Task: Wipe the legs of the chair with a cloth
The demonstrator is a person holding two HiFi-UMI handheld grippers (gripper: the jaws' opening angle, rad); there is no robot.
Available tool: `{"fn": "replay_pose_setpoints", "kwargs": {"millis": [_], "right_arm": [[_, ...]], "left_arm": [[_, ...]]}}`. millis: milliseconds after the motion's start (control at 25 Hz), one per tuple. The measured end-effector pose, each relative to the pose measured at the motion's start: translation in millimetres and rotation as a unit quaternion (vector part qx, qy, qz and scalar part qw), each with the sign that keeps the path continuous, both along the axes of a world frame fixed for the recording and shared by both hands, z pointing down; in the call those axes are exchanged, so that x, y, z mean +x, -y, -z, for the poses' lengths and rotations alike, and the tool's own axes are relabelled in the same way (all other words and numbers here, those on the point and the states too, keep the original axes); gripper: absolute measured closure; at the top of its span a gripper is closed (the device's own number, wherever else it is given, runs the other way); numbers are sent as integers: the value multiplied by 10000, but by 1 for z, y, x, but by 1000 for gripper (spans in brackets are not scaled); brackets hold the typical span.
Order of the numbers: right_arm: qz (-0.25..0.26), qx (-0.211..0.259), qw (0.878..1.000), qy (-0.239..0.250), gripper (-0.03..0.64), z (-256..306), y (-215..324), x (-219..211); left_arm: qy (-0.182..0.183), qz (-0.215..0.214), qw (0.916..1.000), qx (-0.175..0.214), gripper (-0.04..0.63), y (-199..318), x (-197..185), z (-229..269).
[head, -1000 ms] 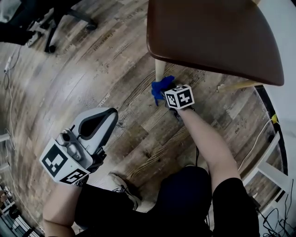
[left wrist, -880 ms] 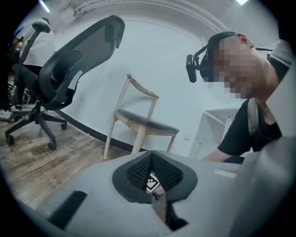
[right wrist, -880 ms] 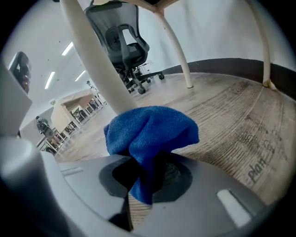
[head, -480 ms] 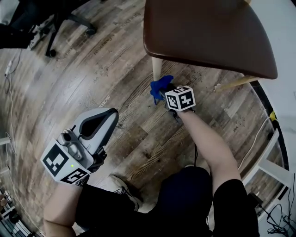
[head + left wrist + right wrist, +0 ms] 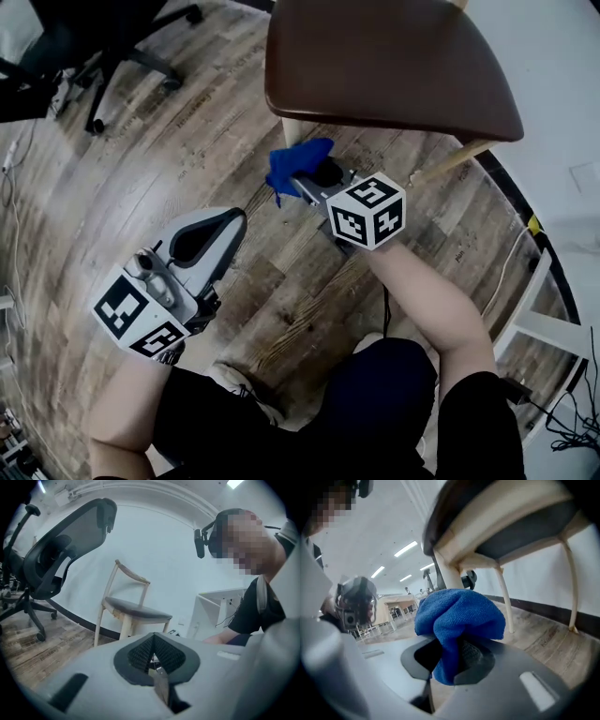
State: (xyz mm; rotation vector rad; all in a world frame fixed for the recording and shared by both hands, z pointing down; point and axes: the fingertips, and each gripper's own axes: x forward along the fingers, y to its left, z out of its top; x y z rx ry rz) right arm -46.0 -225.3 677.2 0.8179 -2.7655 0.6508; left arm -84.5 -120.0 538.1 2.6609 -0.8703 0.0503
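Right tool (image 5: 450, 663): jaws closed on cloth (image 5: 459, 613), near leg (image 5: 448, 573) under seat (image 5: 394, 61) | left tool (image 5: 153, 657): jaws together, empty, above floor | risk: cloth is pinched by one fold only, hard rubbing may pull it out

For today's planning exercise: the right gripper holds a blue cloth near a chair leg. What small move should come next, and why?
Probably stroke the blue cloth down the near chair leg: the right gripper is shut on it, high beside the leg, just under the seat.
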Motion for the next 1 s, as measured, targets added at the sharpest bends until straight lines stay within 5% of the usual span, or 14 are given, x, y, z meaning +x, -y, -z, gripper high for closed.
{"fn": "replay_pose_setpoints", "kwargs": {"millis": [200,560,760,1000], "right_arm": [[-78,364,9973,631,551,83,-1,6],[-287,-180,9935,1089,551,117,-4,33],[-627,-215,9915,1119,551,128,-3,89],[-1707,-147,9821,776,551,124,9,207]], "left_arm": [[-37,-44,10000,13,595,0,7,0],[-146,-164,9997,52,595,3,22,3],[-122,-216,9997,19,595,5,30,-2],[-168,-101,9998,-49,595,10,29,-4]]}}
